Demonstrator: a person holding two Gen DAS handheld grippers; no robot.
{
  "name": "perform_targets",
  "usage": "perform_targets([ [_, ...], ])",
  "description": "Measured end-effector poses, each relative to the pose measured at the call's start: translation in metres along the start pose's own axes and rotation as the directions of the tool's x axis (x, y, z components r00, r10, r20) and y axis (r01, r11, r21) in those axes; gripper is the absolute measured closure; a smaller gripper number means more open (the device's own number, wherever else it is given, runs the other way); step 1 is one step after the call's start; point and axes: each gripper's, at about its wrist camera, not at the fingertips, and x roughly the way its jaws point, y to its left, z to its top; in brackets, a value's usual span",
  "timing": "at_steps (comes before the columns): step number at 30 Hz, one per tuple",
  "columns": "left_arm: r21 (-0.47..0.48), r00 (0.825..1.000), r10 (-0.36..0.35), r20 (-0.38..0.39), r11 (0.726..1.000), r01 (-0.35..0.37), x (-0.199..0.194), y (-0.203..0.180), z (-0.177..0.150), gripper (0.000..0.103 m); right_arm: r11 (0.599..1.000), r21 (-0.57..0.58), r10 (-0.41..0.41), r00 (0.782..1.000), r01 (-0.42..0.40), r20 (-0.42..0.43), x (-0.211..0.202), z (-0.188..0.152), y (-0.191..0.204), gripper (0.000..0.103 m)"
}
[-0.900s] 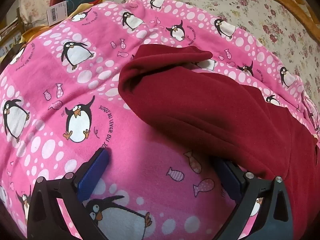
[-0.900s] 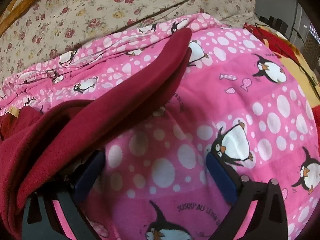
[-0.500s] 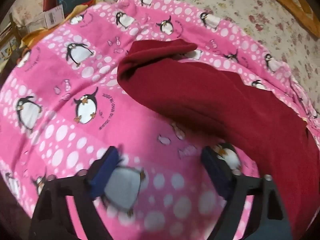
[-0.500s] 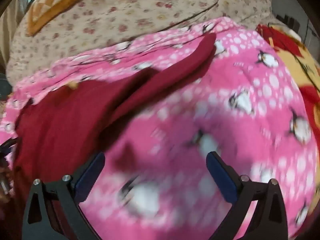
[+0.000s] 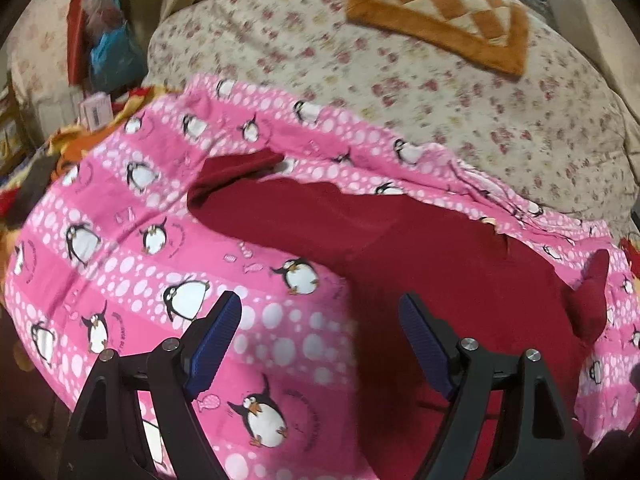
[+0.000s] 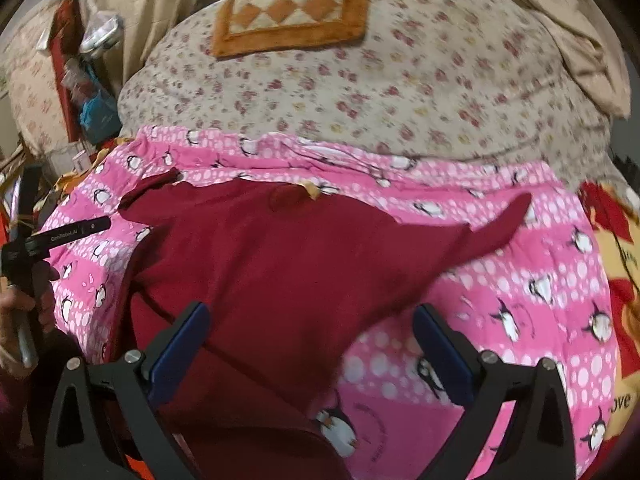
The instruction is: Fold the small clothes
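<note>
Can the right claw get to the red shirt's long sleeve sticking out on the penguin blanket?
Probably yes. The right claw is open and holds nothing, and the sleeve lies bare on the pink blanket with nothing in between.

The near hem of the dark red garment (image 6: 280, 264) is running off the bottom edge of the right wrist view, behind the gripper's frame, and in the left wrist view its right part is blurring into one dark mass. The floral bedspread (image 5: 440, 92) is smearing so its flowers are not resolving. The clutter (image 5: 108, 52) at the upper left is staying too blurred to name
</note>
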Motion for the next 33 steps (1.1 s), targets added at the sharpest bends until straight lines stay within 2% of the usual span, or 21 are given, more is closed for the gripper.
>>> perform_targets([
  [4,0.049,0.999,0.035,0.018,0.998,-0.035,-0.005,-0.020,0.005,0.039,1.000,-0.009,0.028,1.000,-0.028,-0.004,0.010,0.007,0.016,0.000],
  [8,0.046,1.000,0.002,0.025,0.999,-0.003,-0.003,-0.033,0.007,0.039,1.000,0.003,0.025,0.999,-0.025,-0.029,0.031,0.019,0.033,0.000],
  [14,0.052,1.000,-0.002,0.030,0.999,0.001,-0.001,-0.046,0.014,0.039,1.000,0.005,0.009,0.999,-0.009,-0.047,0.058,0.024,0.049,0.000],
  [18,0.048,1.000,0.011,0.022,0.999,-0.012,0.006,-0.050,0.018,0.039,0.999,0.002,-0.044,0.998,0.044,-0.049,0.066,0.028,0.051,0.000],
  [27,0.046,1.000,-0.011,0.024,0.999,0.010,0.018,-0.055,0.017,0.039,0.999,0.021,-0.035,0.993,0.037,-0.110,0.087,0.028,0.049,0.000],
  [33,0.027,0.999,-0.015,0.036,1.000,0.014,0.026,-0.052,0.015,0.039,0.999,0.041,-0.028,0.993,0.033,-0.116,0.100,0.026,0.055,0.000],
])
